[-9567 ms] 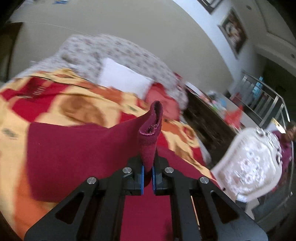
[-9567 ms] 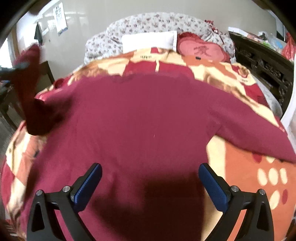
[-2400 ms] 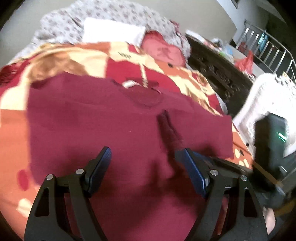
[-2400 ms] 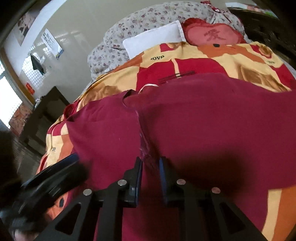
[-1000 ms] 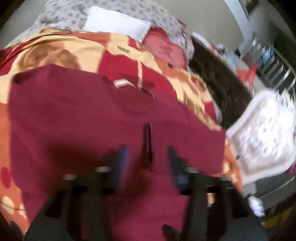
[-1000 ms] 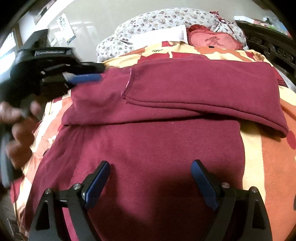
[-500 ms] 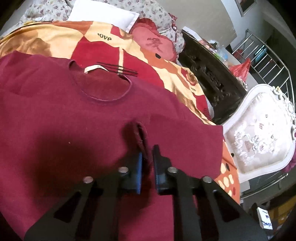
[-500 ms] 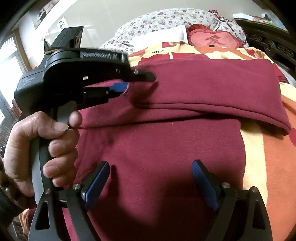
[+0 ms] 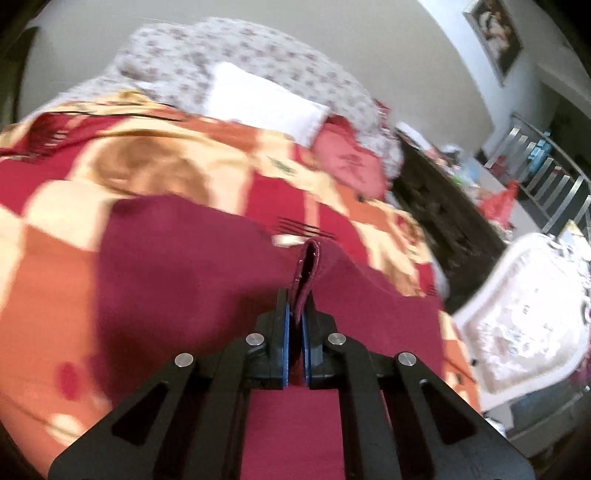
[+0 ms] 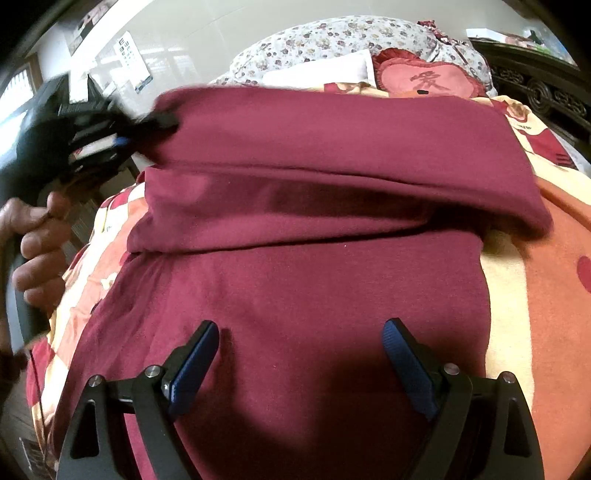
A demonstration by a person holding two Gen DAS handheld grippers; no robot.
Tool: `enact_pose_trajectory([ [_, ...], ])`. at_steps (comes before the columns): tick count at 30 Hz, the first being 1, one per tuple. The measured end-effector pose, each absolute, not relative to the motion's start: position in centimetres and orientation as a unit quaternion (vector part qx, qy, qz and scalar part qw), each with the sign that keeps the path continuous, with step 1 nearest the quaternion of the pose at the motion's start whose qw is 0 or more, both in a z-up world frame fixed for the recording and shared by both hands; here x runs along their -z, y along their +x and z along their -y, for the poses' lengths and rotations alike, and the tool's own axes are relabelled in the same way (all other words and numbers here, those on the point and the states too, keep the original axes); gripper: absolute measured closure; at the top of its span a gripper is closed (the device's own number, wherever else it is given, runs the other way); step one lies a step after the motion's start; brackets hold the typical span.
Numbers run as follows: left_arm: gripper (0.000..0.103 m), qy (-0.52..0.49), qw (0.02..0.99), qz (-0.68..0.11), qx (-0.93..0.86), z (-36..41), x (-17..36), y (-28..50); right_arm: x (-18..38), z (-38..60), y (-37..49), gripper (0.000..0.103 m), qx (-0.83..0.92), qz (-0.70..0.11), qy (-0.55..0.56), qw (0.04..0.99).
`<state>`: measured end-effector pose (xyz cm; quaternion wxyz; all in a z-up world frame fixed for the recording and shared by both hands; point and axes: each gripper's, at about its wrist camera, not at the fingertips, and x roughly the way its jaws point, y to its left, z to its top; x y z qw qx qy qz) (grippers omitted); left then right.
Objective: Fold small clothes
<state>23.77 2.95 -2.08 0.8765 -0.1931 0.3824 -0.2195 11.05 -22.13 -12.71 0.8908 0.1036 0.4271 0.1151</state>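
Maroon sweater (image 10: 295, 295), plain knit, is spread on a patterned bedspread (image 9: 166, 166); pillows (image 9: 258, 99) are seen at the far end. A pinched fold is clamped in the left gripper (image 9: 295, 317) and lifted at far left. The right gripper (image 10: 299, 354) is held wide open over the near hem.

Daylit fisheye views, edges bowed and corners black. Left wrist view motion-blurred throughout; right wrist view sharp except the blurred left gripper (image 10: 122, 140). Dark shadow on the maroon sweater (image 10: 314, 295) between the fingers.

Pale wall (image 9: 388, 55), framed picture (image 9: 495, 33), dark carved cabinet (image 9: 443, 206), white ornate chair (image 9: 524, 317), bright window (image 10: 14, 96)
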Motion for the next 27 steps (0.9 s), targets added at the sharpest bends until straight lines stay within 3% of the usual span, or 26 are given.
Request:
enact_pose_trajectory([
  [4,0.099,-0.202,0.875,-0.405,0.174,-6.6,4.4,24.6,12.7,22.1,11.0,0.014,-0.115,-0.427,0.103,0.891],
  [11,0.098,-0.135,0.881,-0.433,0.134,-5.8,7.6,24.9,12.7,22.1,11.0,0.014,-0.115,-0.427,0.104,0.891],
  [15,0.098,-0.126,0.883,-0.434,0.124,-6.7,7.4,24.8,12.7,22.0,11.0,0.014,-0.115,-0.428,0.103,0.890],
  [17,0.089,-0.120,0.886,-0.435,0.106,-7.1,6.9,24.4,12.6,22.0,11.0,0.014,-0.113,-0.431,0.102,0.889],
  [21,0.088,-0.112,0.907,-0.400,0.064,-7.5,4.8,22.6,11.1,22.7,10.6,0.015,-0.115,-0.441,0.119,0.882],
  [25,0.088,-0.089,0.913,-0.380,0.115,-4.9,3.8,21.2,6.8,25.9,10.3,0.015,-0.073,-0.373,0.121,0.917],
  [26,0.088,-0.081,0.912,-0.381,0.127,-4.2,3.9,21.2,5.9,26.4,10.9,0.017,-0.054,-0.360,0.102,0.926],
  [27,0.088,-0.069,0.910,-0.384,0.139,-3.1,4.3,21.3,5.4,26.7,11.8,0.033,-0.051,-0.357,0.089,0.928],
])
